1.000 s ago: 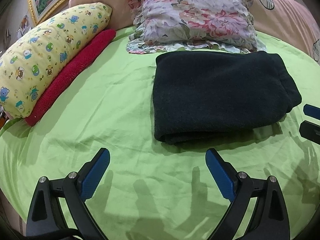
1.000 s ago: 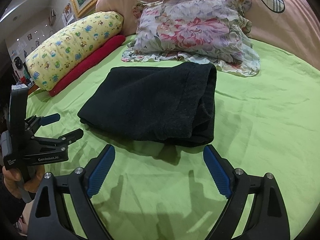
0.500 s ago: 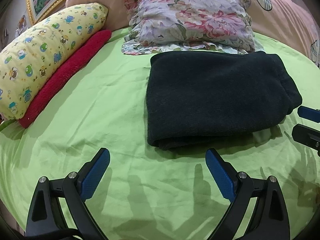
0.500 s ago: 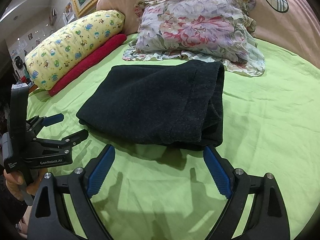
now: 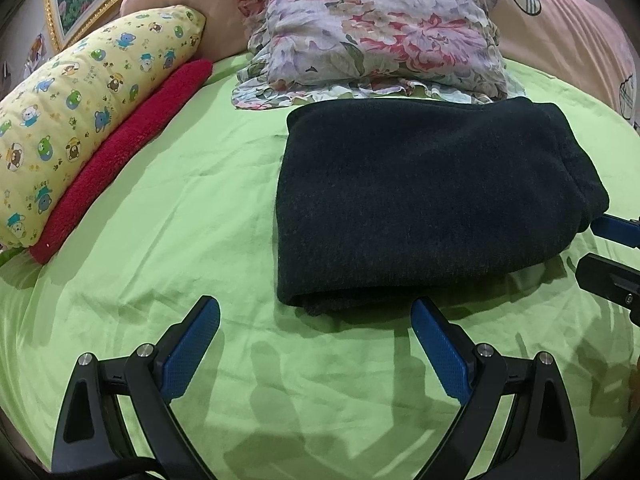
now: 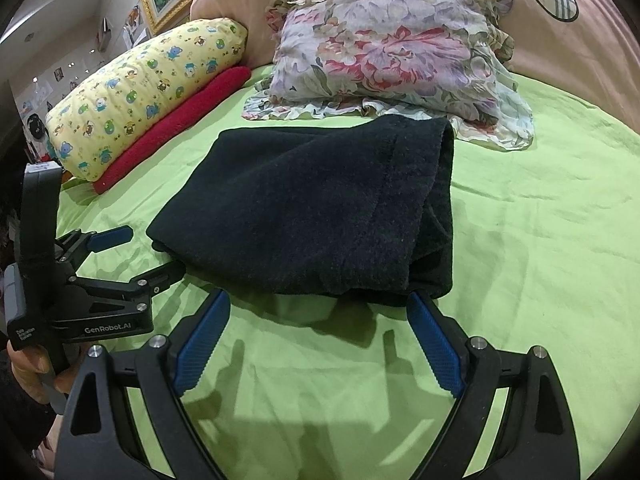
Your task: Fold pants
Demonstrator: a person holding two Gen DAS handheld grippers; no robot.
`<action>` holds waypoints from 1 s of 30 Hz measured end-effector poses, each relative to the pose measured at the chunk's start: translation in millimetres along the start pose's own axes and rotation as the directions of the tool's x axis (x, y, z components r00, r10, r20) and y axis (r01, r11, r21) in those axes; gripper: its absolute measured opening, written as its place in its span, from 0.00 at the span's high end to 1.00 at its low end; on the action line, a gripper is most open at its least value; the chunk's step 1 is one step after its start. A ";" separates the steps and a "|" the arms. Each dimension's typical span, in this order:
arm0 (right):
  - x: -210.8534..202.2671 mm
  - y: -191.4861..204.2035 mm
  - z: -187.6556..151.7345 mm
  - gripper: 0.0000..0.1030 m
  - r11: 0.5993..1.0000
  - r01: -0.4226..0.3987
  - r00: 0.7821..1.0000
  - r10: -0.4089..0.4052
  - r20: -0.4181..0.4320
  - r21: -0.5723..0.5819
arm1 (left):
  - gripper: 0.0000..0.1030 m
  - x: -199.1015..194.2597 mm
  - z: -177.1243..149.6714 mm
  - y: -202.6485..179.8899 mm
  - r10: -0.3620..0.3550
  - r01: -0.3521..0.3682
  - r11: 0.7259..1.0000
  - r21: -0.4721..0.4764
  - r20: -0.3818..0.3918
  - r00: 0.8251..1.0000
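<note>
Green sheet (image 5: 180,216) spread under dark pants (image 5: 424,204) folded into a thick rectangle at mid-bed.
At twelve o'clock of the pants a floral pillow (image 5: 380,36) touches their far edge; at ten o'clock lie a yellow bolster (image 5: 80,120) and a red towel roll (image 5: 132,152). Left gripper (image 5: 316,320) and right gripper (image 6: 320,312) hover at six o'clock, jaws spread wide and released, nothing grasped.
</note>
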State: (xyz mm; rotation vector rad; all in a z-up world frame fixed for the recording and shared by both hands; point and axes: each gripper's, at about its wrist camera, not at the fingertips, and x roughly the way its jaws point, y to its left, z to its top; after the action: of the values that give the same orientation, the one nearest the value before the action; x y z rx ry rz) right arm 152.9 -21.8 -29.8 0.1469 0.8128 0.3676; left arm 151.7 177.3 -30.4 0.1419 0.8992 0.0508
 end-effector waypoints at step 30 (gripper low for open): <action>-0.5 -0.2 7.5 0.12 0.996 0.086 0.996 -0.086 0.015 -0.011 | 0.06 0.0 5.8 -0.3 -0.008 0.008 1.000 -0.012 0.007 1.000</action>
State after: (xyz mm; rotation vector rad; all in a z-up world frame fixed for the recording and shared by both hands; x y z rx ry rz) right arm 158.1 -22.1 -24.5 0.1031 0.7997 0.2897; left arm 156.3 176.4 -26.9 0.1270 0.8923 0.0488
